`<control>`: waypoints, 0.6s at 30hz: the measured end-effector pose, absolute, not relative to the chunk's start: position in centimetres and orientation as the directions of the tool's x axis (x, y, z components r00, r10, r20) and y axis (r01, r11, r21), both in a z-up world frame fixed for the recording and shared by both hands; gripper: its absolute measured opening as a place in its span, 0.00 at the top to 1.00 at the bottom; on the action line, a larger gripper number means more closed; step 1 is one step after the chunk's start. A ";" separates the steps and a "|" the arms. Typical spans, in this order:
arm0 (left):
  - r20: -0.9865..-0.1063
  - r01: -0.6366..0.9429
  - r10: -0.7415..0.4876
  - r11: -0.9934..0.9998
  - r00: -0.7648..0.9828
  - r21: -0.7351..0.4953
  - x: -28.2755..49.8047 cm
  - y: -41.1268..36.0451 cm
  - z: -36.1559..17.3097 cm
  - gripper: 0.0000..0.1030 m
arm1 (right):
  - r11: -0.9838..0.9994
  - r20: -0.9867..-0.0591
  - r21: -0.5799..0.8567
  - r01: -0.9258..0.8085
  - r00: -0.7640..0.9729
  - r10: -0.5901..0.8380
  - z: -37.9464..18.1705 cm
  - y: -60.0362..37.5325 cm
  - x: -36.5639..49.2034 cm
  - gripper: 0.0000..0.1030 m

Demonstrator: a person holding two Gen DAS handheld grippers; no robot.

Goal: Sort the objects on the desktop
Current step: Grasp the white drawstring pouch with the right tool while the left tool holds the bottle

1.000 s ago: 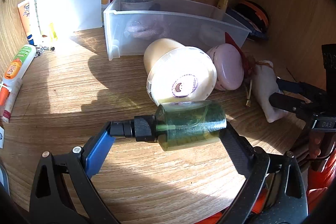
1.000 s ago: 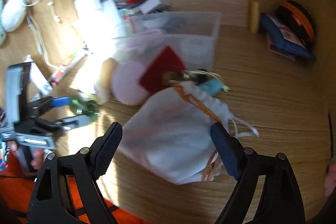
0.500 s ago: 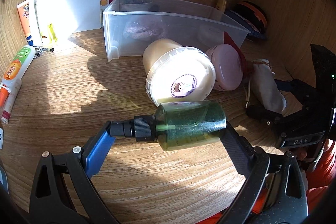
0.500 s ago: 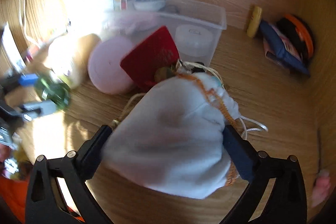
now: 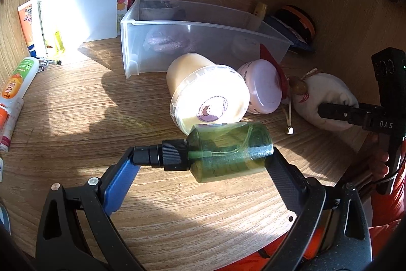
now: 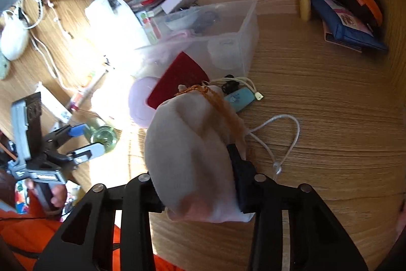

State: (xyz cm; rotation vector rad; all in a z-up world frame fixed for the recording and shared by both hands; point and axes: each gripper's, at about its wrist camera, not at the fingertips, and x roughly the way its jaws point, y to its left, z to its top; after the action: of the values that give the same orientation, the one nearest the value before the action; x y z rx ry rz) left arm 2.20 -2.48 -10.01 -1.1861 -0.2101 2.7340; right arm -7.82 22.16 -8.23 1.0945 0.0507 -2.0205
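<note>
- Since a second ago the right gripper [image 6: 196,184] has closed in from an open straddle, and its fingers now pinch the soft white drawstring cloth pouch [image 6: 192,156] near its lower end — the fabric bulges up between them.
- Left gripper [image 5: 203,159]: unchanged, its fingers clamp the small green translucent spray bottle with a black cap [image 5: 228,151] end to end, cap against the blue finger pad, held above the wooden bench [image 5: 76,118].
- Step in hand, as I judge it: both items are gripped and ready to go into the clear plastic storage bin [image 5: 203,27] standing beyond them.
- Next move calls for lifting the pouch clear of the red card [image 6: 180,75] and the light-blue USB stick [image 6: 239,98] lying just beside it, minding the white cord loop [image 6: 284,133] trailing on the bench.
- Right view alone shows that cord and USB stick; left view alone shows the cream lidded tub [image 5: 208,103] and pink lidded jar [image 5: 264,90] on their sides in front of the bin — and the bottle's inner tube.
</note>
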 end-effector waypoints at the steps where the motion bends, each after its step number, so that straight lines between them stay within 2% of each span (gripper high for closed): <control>1: -0.708 -0.091 0.203 -0.977 -0.677 -0.193 2.3 -2.6 -9.7 0.05 | -0.650 -0.709 0.336 0.681 -0.272 -0.651 -8.1 22.2 -7.6 0.74; 8: -0.678 -0.122 0.224 -0.973 -0.700 -0.196 2.7 -2.7 -7.8 0.05 | -0.512 -0.650 0.481 0.711 -0.103 -0.753 -7.4 21.1 -6.5 0.75; 12: -0.671 -0.131 0.240 -0.969 -0.702 -0.209 2.7 -2.8 -7.5 0.05 | -0.441 -0.574 0.583 0.682 -0.039 -0.818 -6.5 20.9 -7.2 0.75; 15: -0.667 -0.139 0.247 -0.968 -0.703 -0.211 2.6 -2.7 -7.4 0.05 | -0.433 -0.528 0.636 0.639 -0.049 -0.848 -6.0 21.6 -8.7 0.75; 18: -0.665 -0.149 0.253 -0.966 -0.702 -0.210 2.4 -2.6 -7.4 0.05 | -0.543 -0.577 0.591 0.596 -0.158 -0.801 -6.0 23.2 -10.0 0.75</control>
State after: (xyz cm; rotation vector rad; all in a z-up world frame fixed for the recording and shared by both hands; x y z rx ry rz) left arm 2.44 -2.57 -7.35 -1.0876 -0.2071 2.7048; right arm -10.00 23.15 -6.02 1.1134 -0.2779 -1.8486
